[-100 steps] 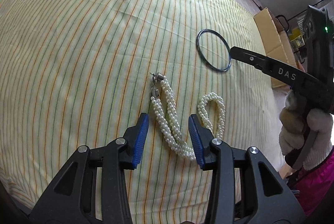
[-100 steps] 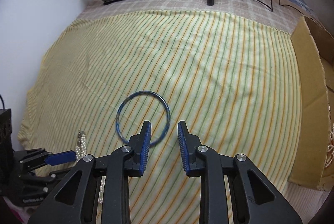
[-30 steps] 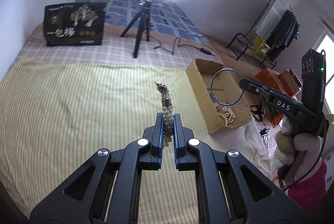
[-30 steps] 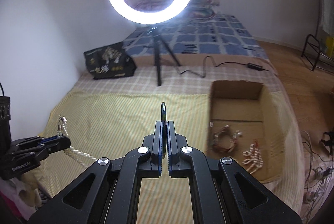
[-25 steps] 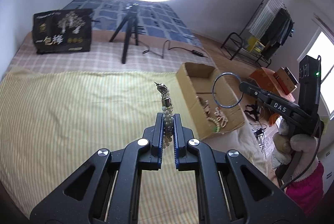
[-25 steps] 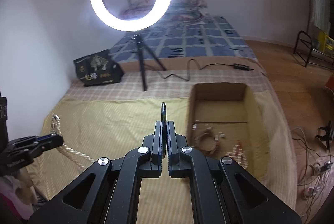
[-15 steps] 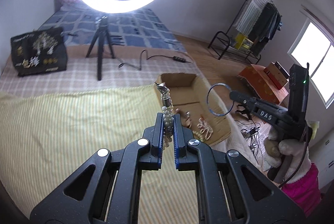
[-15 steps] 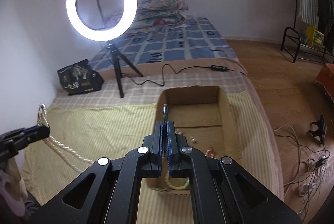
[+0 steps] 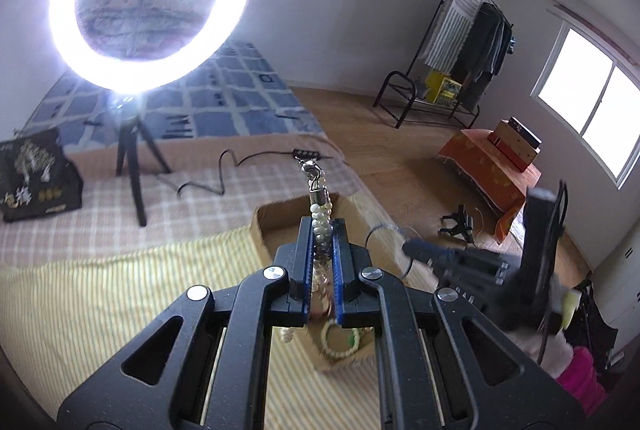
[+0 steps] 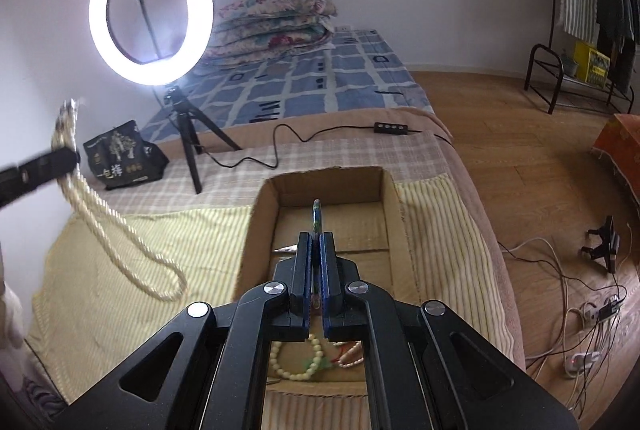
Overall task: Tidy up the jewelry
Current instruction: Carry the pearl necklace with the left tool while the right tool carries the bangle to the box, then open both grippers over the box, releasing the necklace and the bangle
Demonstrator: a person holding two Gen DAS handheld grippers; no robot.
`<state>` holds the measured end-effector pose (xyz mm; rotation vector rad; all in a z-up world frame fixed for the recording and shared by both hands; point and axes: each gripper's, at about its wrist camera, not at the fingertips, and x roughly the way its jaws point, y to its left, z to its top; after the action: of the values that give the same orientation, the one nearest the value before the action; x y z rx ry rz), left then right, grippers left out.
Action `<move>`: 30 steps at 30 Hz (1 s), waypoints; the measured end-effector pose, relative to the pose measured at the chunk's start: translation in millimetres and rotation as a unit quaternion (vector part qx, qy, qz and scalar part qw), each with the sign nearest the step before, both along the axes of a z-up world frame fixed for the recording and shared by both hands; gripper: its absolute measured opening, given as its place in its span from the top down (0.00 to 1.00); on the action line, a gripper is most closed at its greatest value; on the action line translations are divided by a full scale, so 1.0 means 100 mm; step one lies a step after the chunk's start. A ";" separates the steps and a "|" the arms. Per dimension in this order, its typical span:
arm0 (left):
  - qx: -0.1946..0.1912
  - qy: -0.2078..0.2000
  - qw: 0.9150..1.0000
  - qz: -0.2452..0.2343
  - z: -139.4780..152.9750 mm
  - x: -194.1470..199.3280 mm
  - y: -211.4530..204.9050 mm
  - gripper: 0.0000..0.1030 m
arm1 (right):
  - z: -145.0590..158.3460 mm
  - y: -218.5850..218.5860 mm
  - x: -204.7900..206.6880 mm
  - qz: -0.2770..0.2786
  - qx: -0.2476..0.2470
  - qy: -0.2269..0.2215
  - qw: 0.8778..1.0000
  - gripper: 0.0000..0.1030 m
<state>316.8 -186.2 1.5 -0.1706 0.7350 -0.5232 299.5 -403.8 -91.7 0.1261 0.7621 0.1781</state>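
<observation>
The cardboard box sits at 12 o'clock ahead of the right gripper, on the striped cloth. The left gripper has its jaws pinching the pearl necklace, which hangs in a loop at 9 o'clock in the right view. The right jaws are pressed onto the blue bangle, held over the box. Step in hand: carrying both pieces to the box. Next move, by judgement: bring each piece low over the box, then open the jaws.

One pearl necklace, one bangle, one cardboard box, maybe two bracelets inside.
</observation>
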 end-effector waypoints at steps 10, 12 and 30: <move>0.025 0.009 1.000 -0.007 -0.22 0.48 -0.43 0.94 | -0.22 -0.22 0.14 -0.015 -0.002 0.017 1.000 0.98; 0.033 0.013 0.999 -0.008 -0.30 0.55 -0.50 0.94 | -0.26 -0.25 0.17 -0.018 -0.003 0.020 1.000 0.98; 0.072 0.026 0.997 -0.015 -0.66 0.73 -0.81 0.94 | -0.49 -0.31 0.23 -0.023 -0.003 0.044 0.999 0.98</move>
<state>389.5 -267.2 -64.4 -0.0389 0.8244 -0.4936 322.3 -435.0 -140.8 0.1463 0.8460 0.1277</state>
